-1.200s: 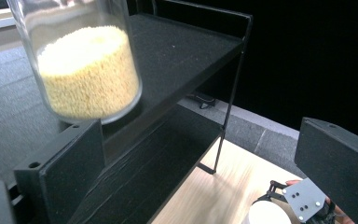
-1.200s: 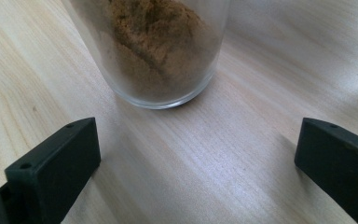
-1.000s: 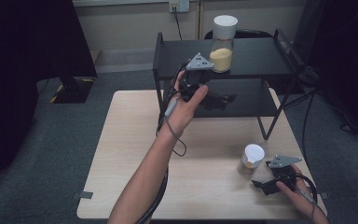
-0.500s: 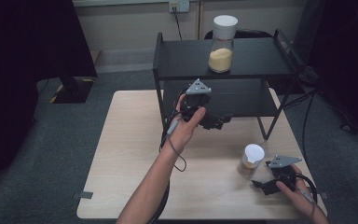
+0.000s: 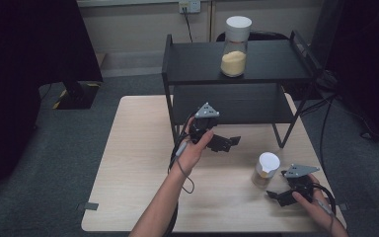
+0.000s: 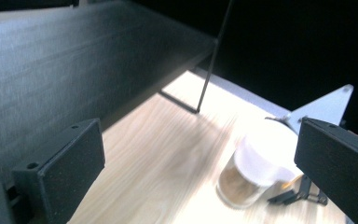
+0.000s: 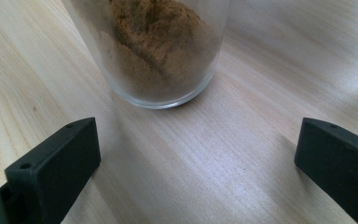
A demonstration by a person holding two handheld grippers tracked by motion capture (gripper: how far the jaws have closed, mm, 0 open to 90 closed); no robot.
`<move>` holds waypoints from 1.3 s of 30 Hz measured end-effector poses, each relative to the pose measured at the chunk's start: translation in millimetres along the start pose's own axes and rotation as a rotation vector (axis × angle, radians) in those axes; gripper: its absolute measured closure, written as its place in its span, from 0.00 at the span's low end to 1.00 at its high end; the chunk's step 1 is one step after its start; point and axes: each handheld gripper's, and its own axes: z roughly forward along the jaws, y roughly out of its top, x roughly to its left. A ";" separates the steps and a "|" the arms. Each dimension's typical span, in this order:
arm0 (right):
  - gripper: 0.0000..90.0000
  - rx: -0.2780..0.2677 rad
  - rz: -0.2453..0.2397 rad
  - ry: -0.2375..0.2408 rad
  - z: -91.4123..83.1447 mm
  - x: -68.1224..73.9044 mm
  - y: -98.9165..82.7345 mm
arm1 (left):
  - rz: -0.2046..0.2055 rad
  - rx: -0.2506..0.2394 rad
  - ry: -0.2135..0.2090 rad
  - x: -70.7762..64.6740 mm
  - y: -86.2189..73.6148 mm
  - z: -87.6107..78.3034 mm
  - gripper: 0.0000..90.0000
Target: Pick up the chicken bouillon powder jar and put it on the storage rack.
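High view: the left gripper is held above the light wooden table, in front of the lower tier of the black two-tier metal shelf, with its jaws spread apart and nothing between them. The right gripper rests near the table's front right corner, jaws likewise spread and empty, pointing toward the short glass jar with a white lid and brown powder. This jar stands upright on the table, just beside the right gripper and well apart from the left gripper. A tall glass jar with a white lid and yellow powder stands upright on the shelf's top tier.

Left gripper view: the brown-powder jar lies ahead between the open jaws, clear of both, with the shelf edge at left.

Right gripper view: the jar base sits on the wood ahead of the separated jaws, touching neither.
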 end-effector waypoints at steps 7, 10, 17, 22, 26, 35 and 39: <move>0.00 0.000 0.000 0.000 0.0 0.0 0.0 | -0.019 0.019 0.003 4.4 -19.0 5.9 0.02; 0.00 0.000 0.000 0.000 0.0 0.0 0.0 | -0.023 0.021 0.004 5.5 -26.1 7.0 0.02; 0.00 0.000 0.001 0.000 0.0 0.0 0.0 | -0.032 0.038 0.016 9.4 -41.3 7.0 0.02; 0.00 0.000 0.001 0.000 0.0 0.0 0.0 | -0.053 0.048 0.014 13.1 -52.5 8.1 0.02; 0.00 0.000 0.001 0.000 0.0 0.0 0.0 | -0.064 0.055 0.021 14.7 -60.5 8.0 0.02; 0.00 0.000 0.001 0.000 0.0 0.0 -0.1 | -0.069 0.072 0.039 15.8 -77.5 0.3 0.02; 0.00 0.000 0.001 0.000 0.0 0.1 0.0 | -0.084 0.081 0.052 17.3 -87.9 -3.4 0.02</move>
